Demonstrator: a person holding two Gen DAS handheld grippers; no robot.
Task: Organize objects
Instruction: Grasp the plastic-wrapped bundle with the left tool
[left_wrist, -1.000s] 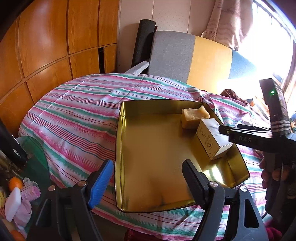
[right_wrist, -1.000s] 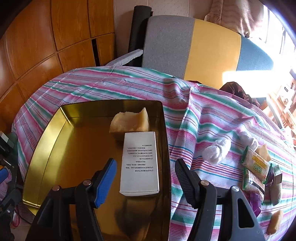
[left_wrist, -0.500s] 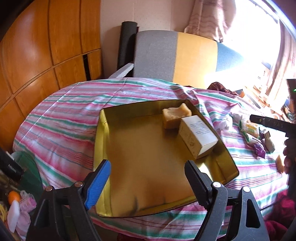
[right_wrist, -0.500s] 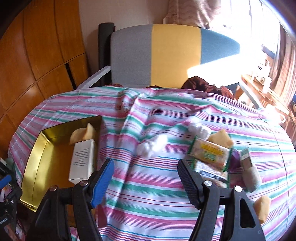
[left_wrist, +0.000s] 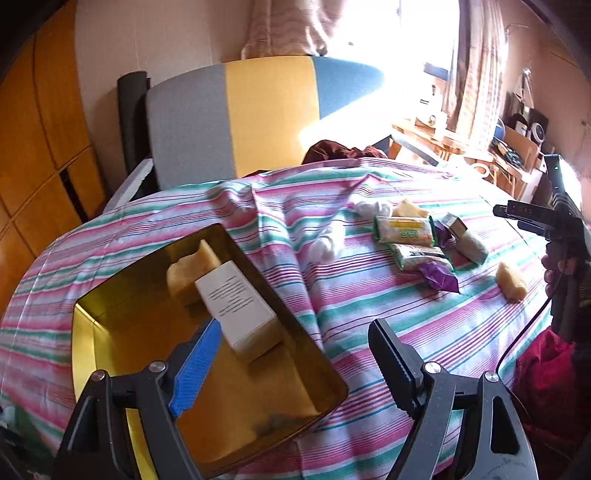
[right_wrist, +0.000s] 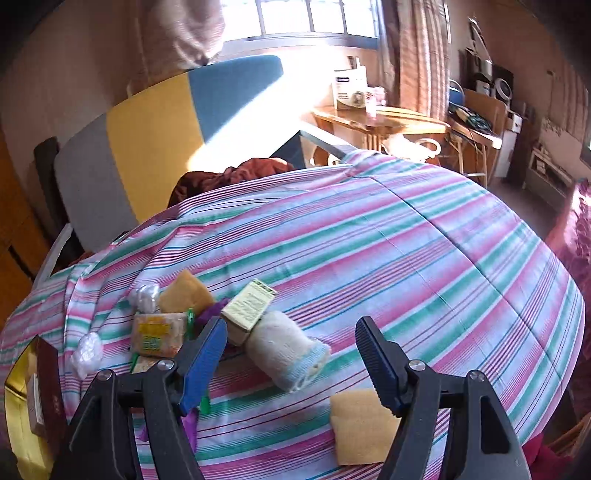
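A gold metal tray (left_wrist: 110, 314) on the striped tablecloth holds a white box (left_wrist: 236, 306) and a yellow sponge (left_wrist: 188, 273). My left gripper (left_wrist: 291, 354) is open and empty over the tray's right rim. My right gripper (right_wrist: 291, 354) is open and empty above a rolled white sock (right_wrist: 284, 350), with a small green-labelled box (right_wrist: 249, 306) and a yellow sponge (right_wrist: 364, 424) close by. Snack packets (left_wrist: 404, 230), a purple wrapper (left_wrist: 439, 277), white wads (left_wrist: 325, 243) and another sponge (left_wrist: 511, 282) lie in a cluster right of the tray.
A grey, yellow and blue chair back (left_wrist: 258, 114) stands behind the table. A dark red cloth (right_wrist: 236, 173) lies at the table's far edge. A wooden side table (right_wrist: 380, 118) and shelves stand by the window. Wooden panels (left_wrist: 37, 129) line the left wall.
Both grippers have swung right, from the tray towards the cluster of loose items. The right gripper now hangs over the sock. Both stay open and empty.
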